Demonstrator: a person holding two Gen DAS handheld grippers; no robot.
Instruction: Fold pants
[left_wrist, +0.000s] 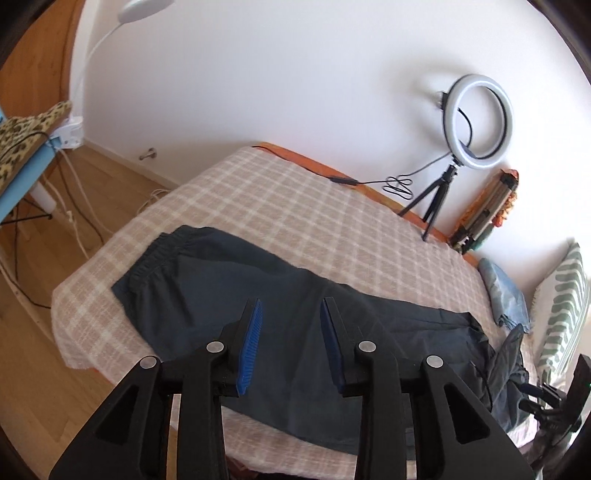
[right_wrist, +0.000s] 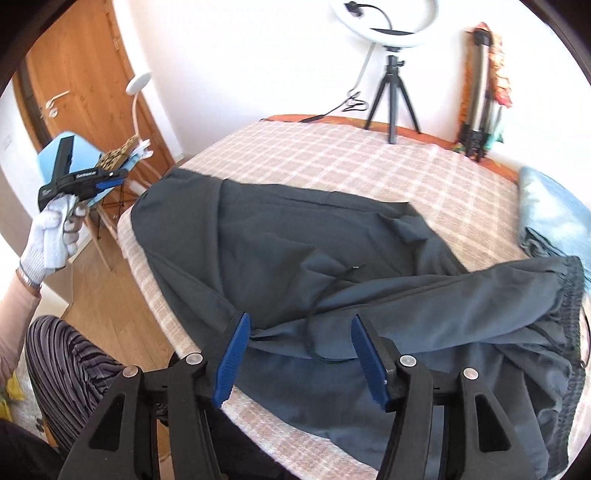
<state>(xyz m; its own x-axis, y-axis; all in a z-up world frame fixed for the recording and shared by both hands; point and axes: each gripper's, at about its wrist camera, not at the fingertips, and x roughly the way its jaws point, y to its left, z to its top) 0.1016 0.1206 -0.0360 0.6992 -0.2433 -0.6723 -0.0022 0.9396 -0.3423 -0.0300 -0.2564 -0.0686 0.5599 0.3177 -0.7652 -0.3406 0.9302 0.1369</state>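
Pants (right_wrist: 332, 266) lay spread on the bed (right_wrist: 332, 155), waistband toward 3 o'clock in the right view, one fabric layer already lying across the rest. Left gripper (left_wrist: 291, 321) and right gripper (right_wrist: 299, 347) both stood wide and empty above the cloth. Judged: folding barely begun; flattening and further folds remained.

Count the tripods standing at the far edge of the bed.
2. One black tripod stands on the bed's far edge, carrying the ring light. A second, folded tripod leans against the wall to its right. Others may be hidden outside the views.
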